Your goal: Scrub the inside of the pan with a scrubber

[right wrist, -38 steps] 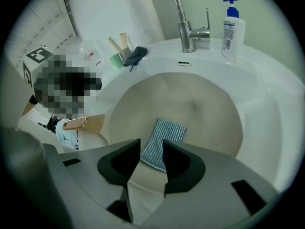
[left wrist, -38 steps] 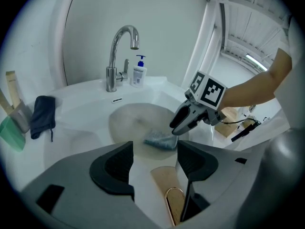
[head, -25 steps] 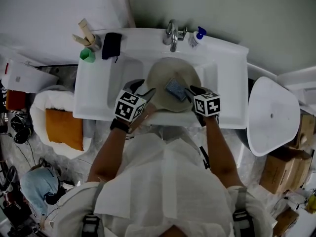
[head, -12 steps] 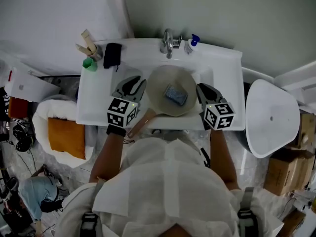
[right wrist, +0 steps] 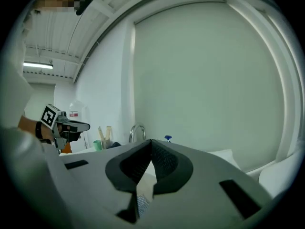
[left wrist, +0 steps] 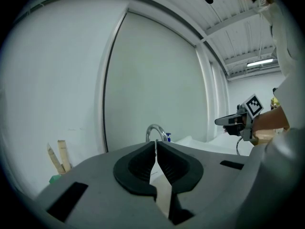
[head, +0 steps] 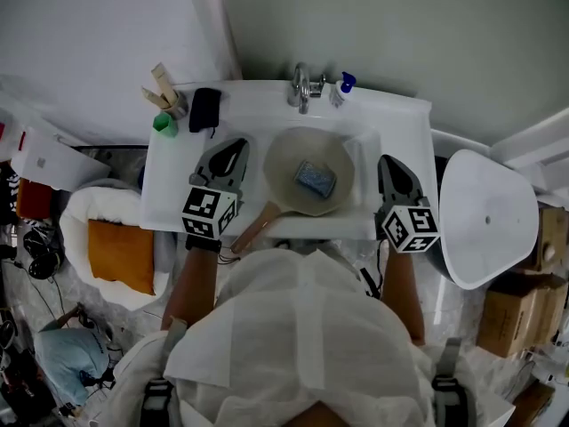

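Pan (head: 286, 160) sits in sink (head: 395, 124), blue scrubber (head: 314, 178) lying inside it; left gripper (left wrist: 156, 146) and right gripper (right wrist: 150, 146) flank pan, not touching, jaws just closed together, both empty

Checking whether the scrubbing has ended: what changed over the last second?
Both grippers drew away from the pan: the left gripper to the left, the right gripper to the right, fingers just closing on nothing. Pan and scrubber lie unmoved in the sink.
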A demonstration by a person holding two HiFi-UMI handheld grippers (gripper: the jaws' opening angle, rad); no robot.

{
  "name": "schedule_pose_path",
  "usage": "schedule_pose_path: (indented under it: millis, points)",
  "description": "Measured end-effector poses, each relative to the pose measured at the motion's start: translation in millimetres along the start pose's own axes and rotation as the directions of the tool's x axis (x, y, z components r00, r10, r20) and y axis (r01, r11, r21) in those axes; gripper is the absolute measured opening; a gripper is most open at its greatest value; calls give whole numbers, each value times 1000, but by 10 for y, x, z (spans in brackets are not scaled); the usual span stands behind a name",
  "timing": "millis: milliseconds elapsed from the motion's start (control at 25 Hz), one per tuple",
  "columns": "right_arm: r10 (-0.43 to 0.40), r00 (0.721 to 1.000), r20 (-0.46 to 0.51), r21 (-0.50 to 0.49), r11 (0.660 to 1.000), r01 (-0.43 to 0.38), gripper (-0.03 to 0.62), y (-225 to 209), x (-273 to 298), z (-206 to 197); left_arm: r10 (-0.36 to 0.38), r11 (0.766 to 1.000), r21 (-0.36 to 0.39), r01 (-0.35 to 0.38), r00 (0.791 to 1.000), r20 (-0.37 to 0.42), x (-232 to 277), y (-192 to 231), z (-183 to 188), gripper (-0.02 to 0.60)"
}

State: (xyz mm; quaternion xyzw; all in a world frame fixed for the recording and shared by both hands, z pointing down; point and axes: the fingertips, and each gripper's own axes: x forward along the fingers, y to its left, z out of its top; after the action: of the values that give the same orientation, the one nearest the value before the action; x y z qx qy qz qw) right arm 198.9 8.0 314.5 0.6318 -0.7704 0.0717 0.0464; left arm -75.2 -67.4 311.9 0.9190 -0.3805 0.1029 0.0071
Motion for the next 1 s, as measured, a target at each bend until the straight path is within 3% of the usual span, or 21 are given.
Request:
schedule_pose_path:
  millis: [200, 1000]
  points:
    - [-14, 999, 45, -1, 1000, 14, 8, -34, -35, 144, -8, 1000, 3, 8, 1000, 14, -25, 2, 37, 26]
    - [0, 1000, 13, -45, 999, 1, 8, 65, 55, 90, -15, 1000, -11, 15, 1000, 3, -20, 48, -58, 26]
